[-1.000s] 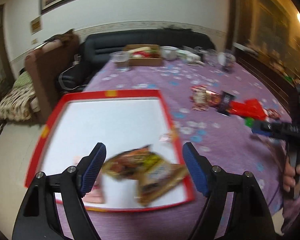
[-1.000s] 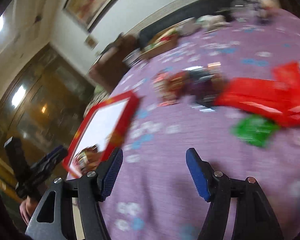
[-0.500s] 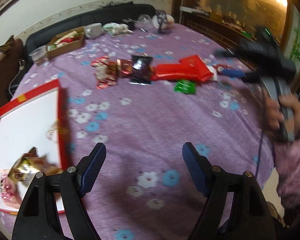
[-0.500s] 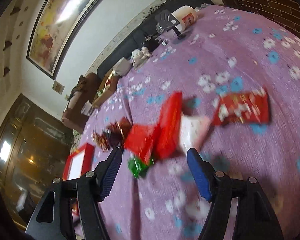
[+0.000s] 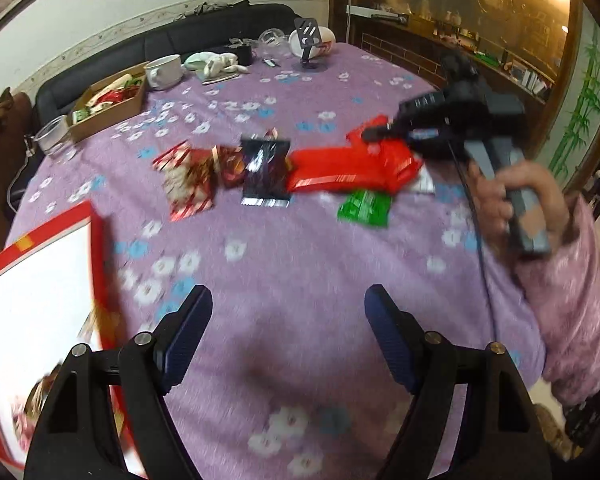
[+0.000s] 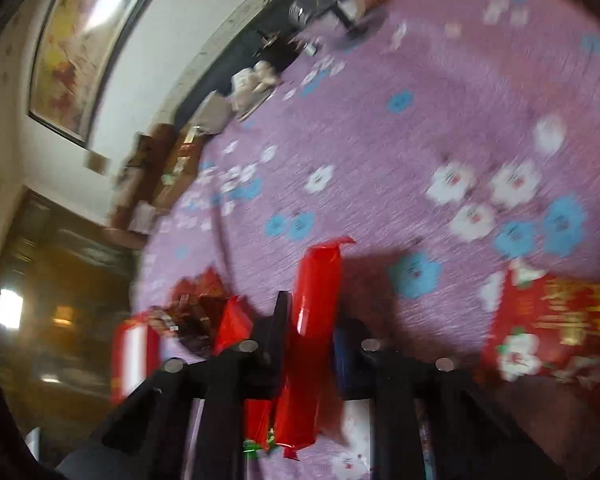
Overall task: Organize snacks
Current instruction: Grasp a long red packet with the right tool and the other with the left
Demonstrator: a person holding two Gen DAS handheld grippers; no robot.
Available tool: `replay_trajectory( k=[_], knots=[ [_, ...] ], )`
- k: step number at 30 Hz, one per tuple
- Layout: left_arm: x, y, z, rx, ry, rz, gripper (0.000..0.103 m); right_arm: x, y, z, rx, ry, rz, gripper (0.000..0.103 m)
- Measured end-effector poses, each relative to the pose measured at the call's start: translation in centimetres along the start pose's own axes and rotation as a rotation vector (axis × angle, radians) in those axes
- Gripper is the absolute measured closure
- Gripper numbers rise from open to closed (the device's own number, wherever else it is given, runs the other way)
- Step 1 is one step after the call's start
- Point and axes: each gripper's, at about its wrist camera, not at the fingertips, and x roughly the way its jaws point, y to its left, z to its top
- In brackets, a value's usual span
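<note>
— Can any lettering be read on the wrappers mid-frame in the left wrist view?
— None; print is seen on the black packet (image 5: 266, 172) and the green packet (image 5: 365, 209), but it is blurred past reading.
— And in the right wrist view?
— Gold markings are seen on the red packet (image 6: 556, 320) at the right edge, smeared and unreadable.

two grippers: left gripper (image 5: 286, 326), right gripper (image 6: 310, 322); five loose snack packets on the tablecloth (image 5: 300, 264); one red-rimmed tray (image 5: 100, 240); one cardboard box (image 5: 108, 106); one white bowl (image 5: 164, 72)
</note>
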Motion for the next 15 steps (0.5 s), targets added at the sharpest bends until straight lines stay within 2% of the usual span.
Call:
replay_trajectory(
  k=[5,8,12,15],
  knots=[
    [3.0,-0.5,3.2,-0.141,0.037,-0.116,0.024,-0.2,-1.4,0.4,0.045,0.009,0.094,0.087],
    [3.8,-0.2,4.7,-0.243,0.033,-0.155,0.024,1.6,0.2,-0.5,-0.024,0.113,0.109,0.087],
    [2.9,1.5,4.6,-0.291,0.003,-0.050,0.024,3.8,4.1,-3.3,-0.178,0.257,0.179,0.087],
    [2.2,3.1,3.7,-0.344,-0.006,-0.002,0.024,4.1,6.4,-4.9,-0.268,0.337,0.283,0.087]
  ],
)
